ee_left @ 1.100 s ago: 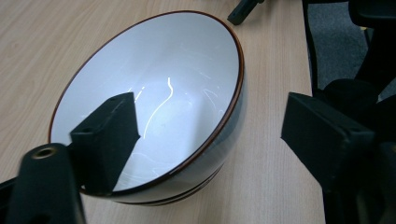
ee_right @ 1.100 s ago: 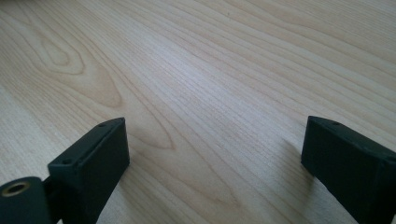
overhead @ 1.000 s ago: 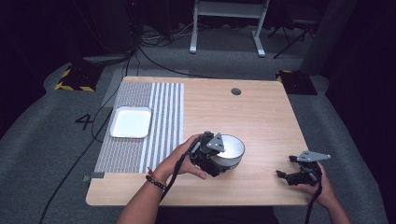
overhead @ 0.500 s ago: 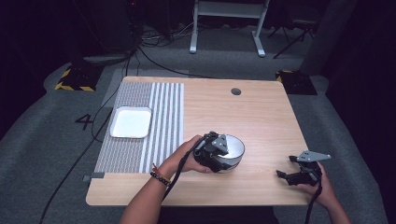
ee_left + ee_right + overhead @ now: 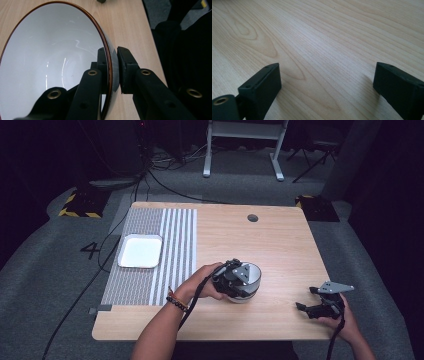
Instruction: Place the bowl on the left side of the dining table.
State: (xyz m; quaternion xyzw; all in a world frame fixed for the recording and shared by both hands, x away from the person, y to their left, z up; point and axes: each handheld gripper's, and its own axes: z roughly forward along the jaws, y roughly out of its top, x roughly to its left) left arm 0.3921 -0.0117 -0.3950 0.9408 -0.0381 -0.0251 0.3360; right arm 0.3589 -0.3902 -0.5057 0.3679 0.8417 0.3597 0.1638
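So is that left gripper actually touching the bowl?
Touching. In the left gripper view, the left gripper has one pad inside and one outside the bowl, both pressed against its rim wall.

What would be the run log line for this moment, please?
left tongs: just closed, shut on bowl rim | right tongs: open over table

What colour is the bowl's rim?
Reddish-brown, around a white inside; the bowl shows it best in the left gripper view.

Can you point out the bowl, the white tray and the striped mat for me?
bowl (image 5: 251, 276): high view, on its side wall.
white tray (image 5: 141, 251): high view, on its flat middle.
striped mat (image 5: 177, 240): high view, on its striped right part.
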